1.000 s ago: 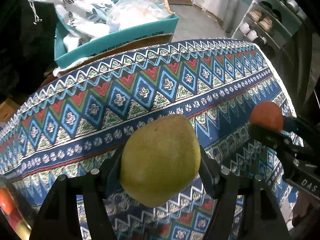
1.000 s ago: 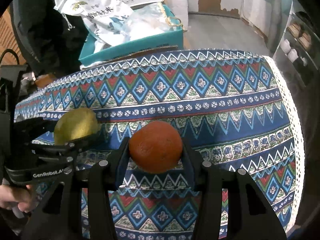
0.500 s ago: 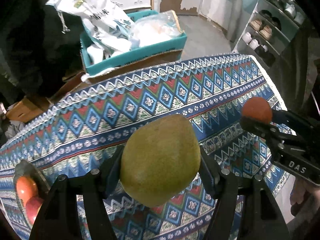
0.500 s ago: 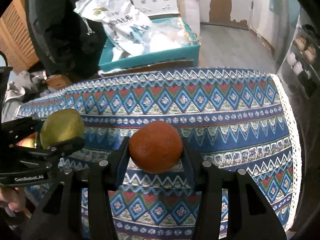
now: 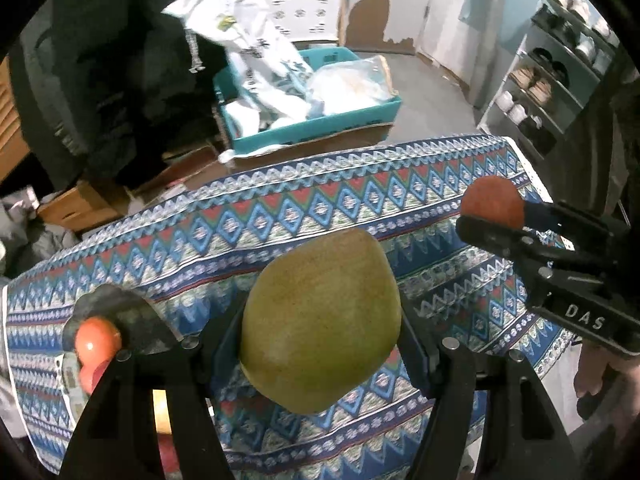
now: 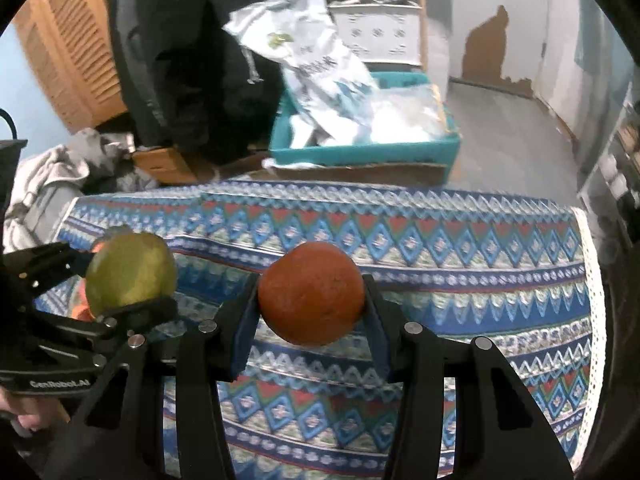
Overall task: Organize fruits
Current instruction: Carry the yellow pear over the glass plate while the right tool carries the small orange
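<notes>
A: So, left gripper [image 5: 320, 332]?
B: Clamped on large yellow-green pear [image 5: 320, 320], above patterned blue tablecloth [image 5: 340, 208]
A: Right gripper [image 6: 310, 304]?
B: Pinching round orange fruit [image 6: 311, 298], likewise held above the cloth

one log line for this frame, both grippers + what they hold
left gripper: shut on green pear | right gripper: shut on orange | both held above patterned tablecloth | dark plate: red fruit

- Patterned tablecloth [image 6: 440, 248] nearest.
- Teal crate [image 5: 320, 128] of bags beyond.
- Shoe rack [image 5: 560, 72] far right.
- Louvred wooden door [image 6: 68, 52] far left.
- Peeling wall [image 6: 500, 32] behind.
</notes>
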The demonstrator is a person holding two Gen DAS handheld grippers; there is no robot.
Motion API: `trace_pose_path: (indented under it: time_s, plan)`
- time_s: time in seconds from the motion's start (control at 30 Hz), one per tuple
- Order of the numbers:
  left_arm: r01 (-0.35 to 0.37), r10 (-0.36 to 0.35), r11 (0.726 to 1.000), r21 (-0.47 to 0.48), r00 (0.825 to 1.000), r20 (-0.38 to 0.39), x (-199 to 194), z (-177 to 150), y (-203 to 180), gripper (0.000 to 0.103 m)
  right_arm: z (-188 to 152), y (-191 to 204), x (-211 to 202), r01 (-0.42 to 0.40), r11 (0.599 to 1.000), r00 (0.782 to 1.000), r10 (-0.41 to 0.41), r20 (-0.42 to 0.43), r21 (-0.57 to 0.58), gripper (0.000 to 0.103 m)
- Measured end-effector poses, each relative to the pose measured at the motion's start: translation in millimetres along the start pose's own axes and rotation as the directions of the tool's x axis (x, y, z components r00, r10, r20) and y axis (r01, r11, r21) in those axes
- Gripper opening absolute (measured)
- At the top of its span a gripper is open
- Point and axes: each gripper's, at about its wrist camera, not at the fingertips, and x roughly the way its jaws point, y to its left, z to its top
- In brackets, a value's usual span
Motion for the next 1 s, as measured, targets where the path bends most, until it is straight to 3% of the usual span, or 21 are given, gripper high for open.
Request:
trace_pose_path:
  time_s: [0.47, 0.63, 1.0]
  plan:
    - [-0.054, 0.063, 0.988, -0.142, 0.996, 0.058, -31, -32, 84, 0.070, 28, 82, 7, -0.069, 0.993, 0.997, 0.071, 0.019, -0.095, 0.048]
    - [-0.082, 0.093, 0.979, -0.189, 0.994, 0.050, -25, -41, 112, 0.070, 34, 108, 18, -0.091, 0.988, 0.996, 0.092, 0.006, -0.123, 0.048]
    - [-0.082, 0.089, 0.952, -0.296, 0.996, 0.010, -1, -42, 159, 0.070, 39, 147, 44, -0.113, 0.979, 0.993, 0.109, -0.032, -0.171, 0.048]
